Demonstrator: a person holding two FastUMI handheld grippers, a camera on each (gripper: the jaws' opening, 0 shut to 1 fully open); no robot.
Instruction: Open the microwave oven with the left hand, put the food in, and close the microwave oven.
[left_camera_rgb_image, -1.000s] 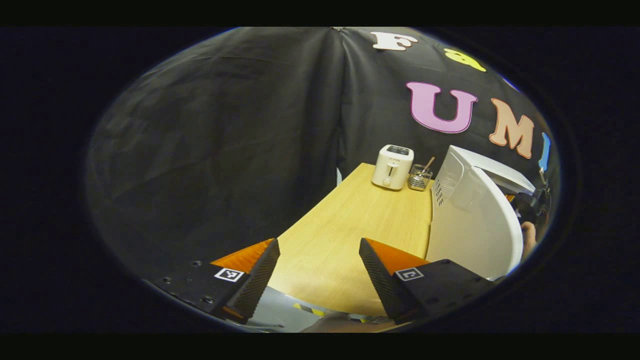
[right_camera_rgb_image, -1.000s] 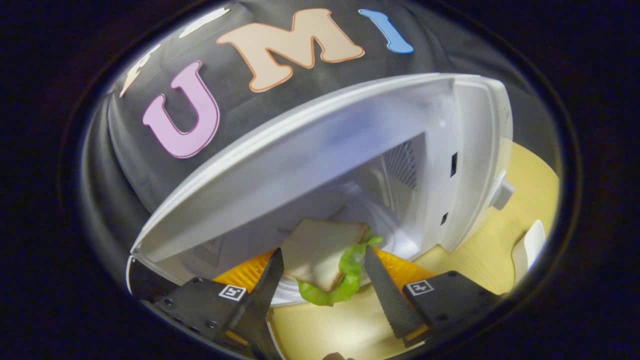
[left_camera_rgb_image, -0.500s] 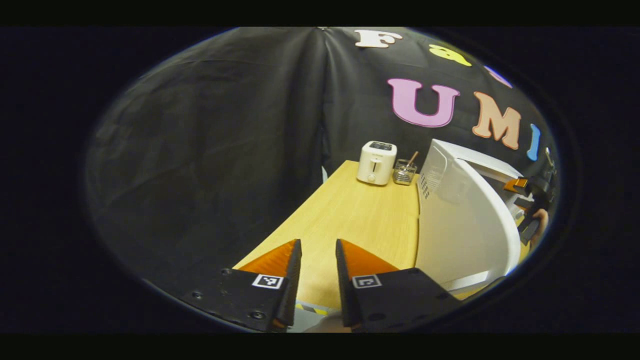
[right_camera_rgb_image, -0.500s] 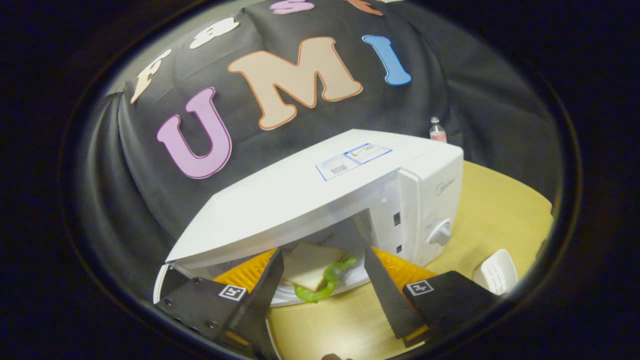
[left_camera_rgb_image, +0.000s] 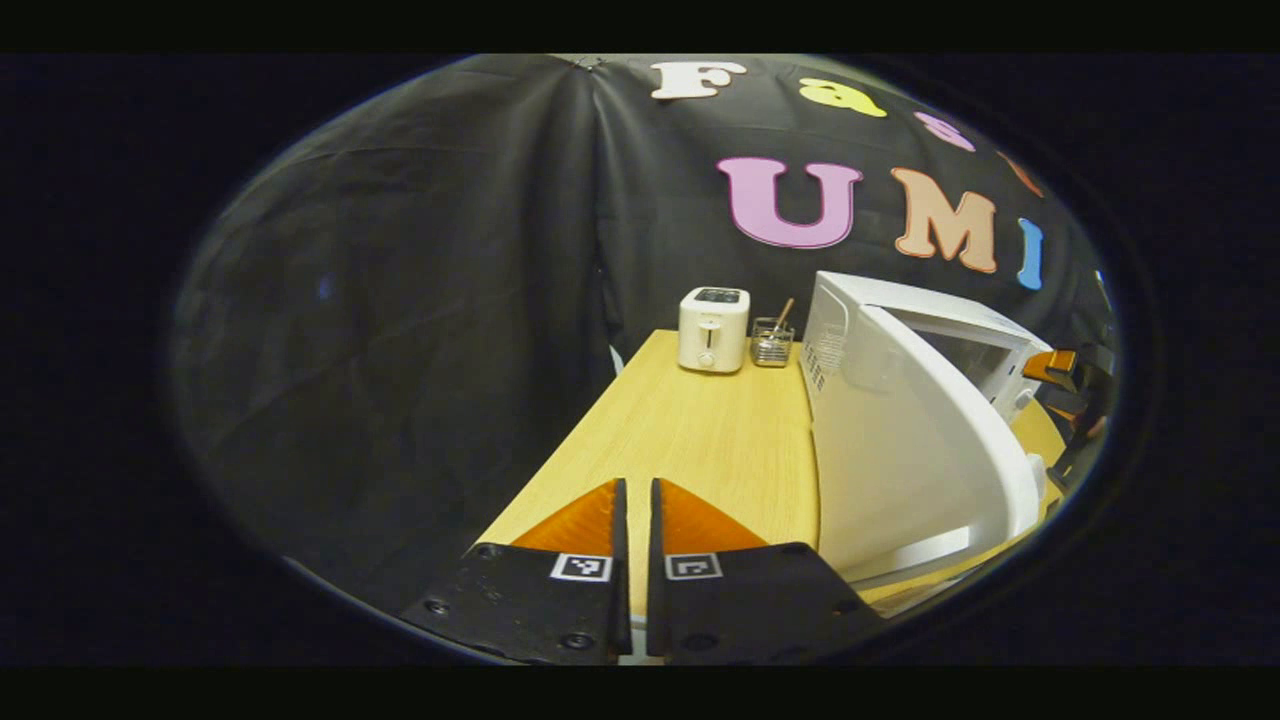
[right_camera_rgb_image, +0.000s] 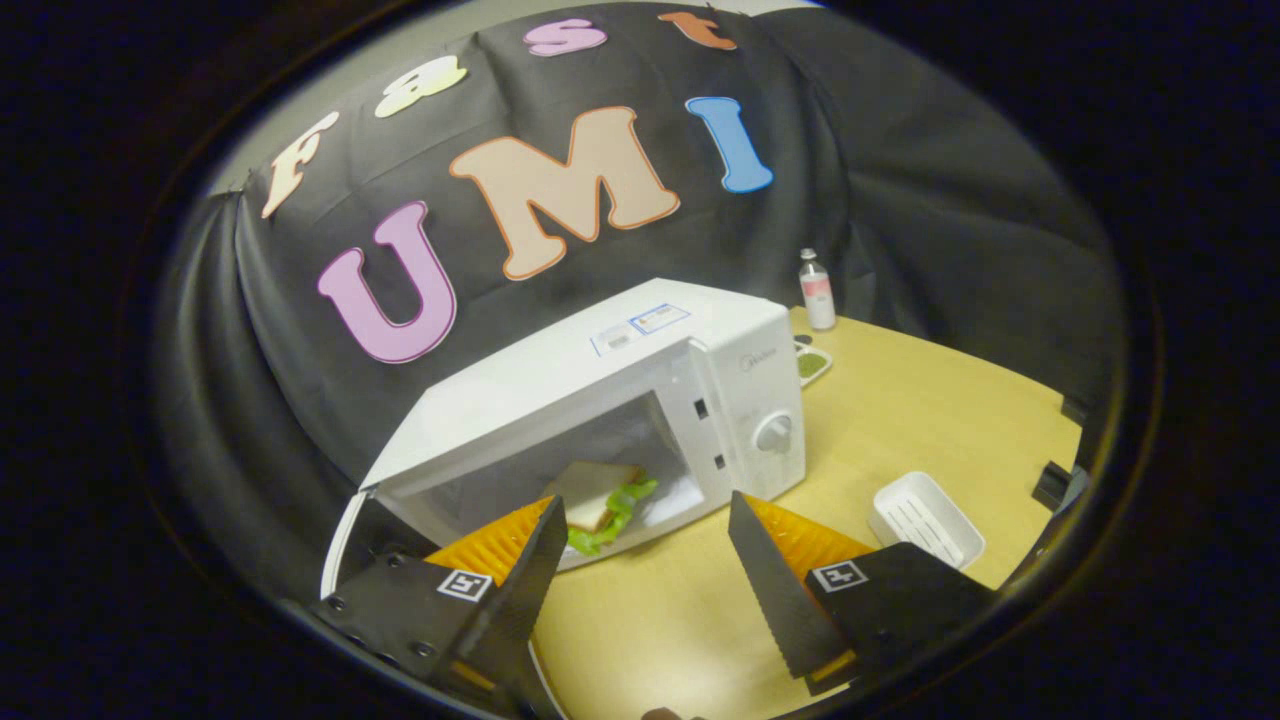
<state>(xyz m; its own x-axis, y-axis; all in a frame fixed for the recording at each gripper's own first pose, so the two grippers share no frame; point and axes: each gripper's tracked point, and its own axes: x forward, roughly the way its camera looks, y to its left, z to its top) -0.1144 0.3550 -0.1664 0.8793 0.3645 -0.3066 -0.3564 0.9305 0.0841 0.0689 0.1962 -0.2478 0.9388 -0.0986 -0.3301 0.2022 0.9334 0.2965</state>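
Observation:
The white microwave (right_camera_rgb_image: 640, 370) stands on the wooden table with its door (left_camera_rgb_image: 900, 440) swung open. Inside its cavity lies a sandwich (right_camera_rgb_image: 600, 492) with green lettuce. My right gripper (right_camera_rgb_image: 640, 520) is open and empty, drawn back in front of the microwave's opening. In the left gripper view my left gripper (left_camera_rgb_image: 637, 500) is shut with nothing between its fingers, over the table's near edge, left of the open door. The right gripper (left_camera_rgb_image: 1060, 372) shows far off past the door.
A white toaster (left_camera_rgb_image: 713, 329) and a glass holder with a stick (left_camera_rgb_image: 772, 342) stand at the table's back. To the microwave's right are a small bottle (right_camera_rgb_image: 818, 290), a dish with something green (right_camera_rgb_image: 812, 365) and a white tray (right_camera_rgb_image: 925, 520) on the wooden table (right_camera_rgb_image: 900, 420).
My right gripper has pulled back out of the microwave, leaving the sandwich inside. My left gripper has gone from open to shut and swung its view toward the microwave.

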